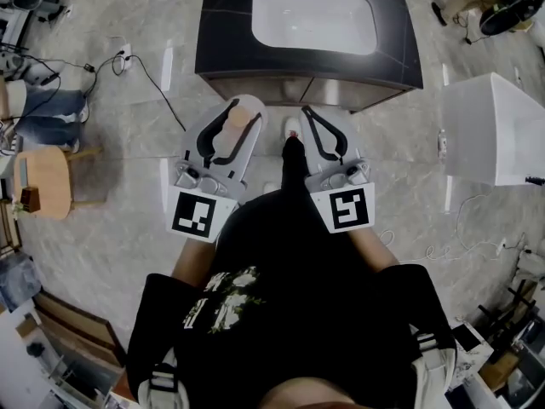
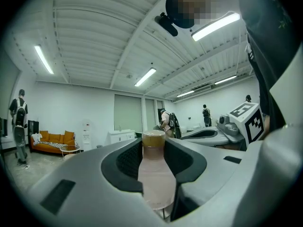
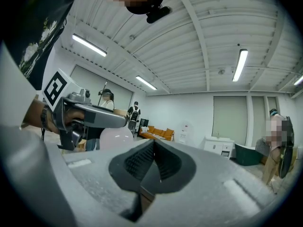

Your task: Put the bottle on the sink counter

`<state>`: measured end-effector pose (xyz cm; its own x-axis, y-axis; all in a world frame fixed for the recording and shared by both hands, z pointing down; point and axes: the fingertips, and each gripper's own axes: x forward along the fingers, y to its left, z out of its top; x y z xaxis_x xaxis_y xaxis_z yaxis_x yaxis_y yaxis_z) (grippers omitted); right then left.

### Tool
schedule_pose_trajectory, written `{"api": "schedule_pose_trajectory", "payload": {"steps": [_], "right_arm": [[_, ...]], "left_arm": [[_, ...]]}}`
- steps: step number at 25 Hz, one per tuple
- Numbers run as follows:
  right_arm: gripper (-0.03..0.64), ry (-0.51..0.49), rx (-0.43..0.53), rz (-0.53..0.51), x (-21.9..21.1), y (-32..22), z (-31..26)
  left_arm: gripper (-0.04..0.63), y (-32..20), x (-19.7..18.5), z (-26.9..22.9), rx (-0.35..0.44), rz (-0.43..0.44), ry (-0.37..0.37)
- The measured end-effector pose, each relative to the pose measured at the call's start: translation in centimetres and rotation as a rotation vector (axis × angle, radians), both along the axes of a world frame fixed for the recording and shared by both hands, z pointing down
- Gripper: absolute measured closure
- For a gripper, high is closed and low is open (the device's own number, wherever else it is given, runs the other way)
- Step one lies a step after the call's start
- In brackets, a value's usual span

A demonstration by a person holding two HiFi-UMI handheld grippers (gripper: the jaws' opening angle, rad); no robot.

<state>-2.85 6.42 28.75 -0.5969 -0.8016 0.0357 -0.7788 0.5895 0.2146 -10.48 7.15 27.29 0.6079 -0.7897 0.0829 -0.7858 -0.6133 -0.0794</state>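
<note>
The bottle [image 1: 239, 123] has a pale pink body and a tan cap. It lies level between the jaws of my left gripper [image 1: 243, 111], which is shut on it. In the left gripper view the bottle [image 2: 155, 174] fills the gap of that gripper [image 2: 154, 144], cap pointing away. My right gripper [image 1: 306, 114] is beside it, shut and holding nothing; its own view shows that gripper's [image 3: 154, 145] ribbed pads pressed together. The sink counter [image 1: 223, 45], dark with a white basin [image 1: 313, 17], stands just ahead of both grippers.
A white box-like unit [image 1: 490, 130] stands at the right, and a round wooden stool [image 1: 47, 181] at the left. Cables [image 1: 140, 62] run over the tiled floor. The gripper views show an orange sofa [image 2: 52, 141] and people standing far off.
</note>
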Motion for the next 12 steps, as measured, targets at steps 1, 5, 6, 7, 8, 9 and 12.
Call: {"api": "schedule_pose_trajectory", "payload": {"steps": [1, 5, 6, 7, 8, 9, 12], "right_arm": [[0.621, 0.0, 0.001, -0.002, 0.3, -1.2, 0.0], [0.621, -0.018, 0.005, -0.019, 0.2, -5.4, -0.3], [0.621, -0.019, 0.002, -0.027, 0.1, -6.5, -0.3], [0.621, -0.021, 0.002, -0.034, -0.1, -7.6, -0.5], [0.621, -0.025, 0.002, -0.042, -0.2, -8.7, -0.6], [0.621, -0.029, 0.001, -0.05, -0.2, -9.9, -0.8], [0.621, -0.025, -0.015, -0.069, -0.1, -13.5, -1.1]], "left_arm": [[0.445, -1.0, 0.3, 0.0, 0.001, -0.002, 0.001], [0.445, -4.6, 0.8, 0.1, -0.016, -0.01, 0.001], [0.445, -5.6, 0.9, 0.0, -0.019, -0.013, 0.002], [0.445, -6.7, 0.9, -0.1, -0.02, -0.018, 0.004], [0.445, -7.8, 0.9, -0.3, -0.019, -0.024, 0.006], [0.445, -9.0, 0.9, -0.5, -0.017, -0.031, 0.005], [0.445, -12.7, 0.9, -1.1, -0.019, -0.055, 0.007]]}}
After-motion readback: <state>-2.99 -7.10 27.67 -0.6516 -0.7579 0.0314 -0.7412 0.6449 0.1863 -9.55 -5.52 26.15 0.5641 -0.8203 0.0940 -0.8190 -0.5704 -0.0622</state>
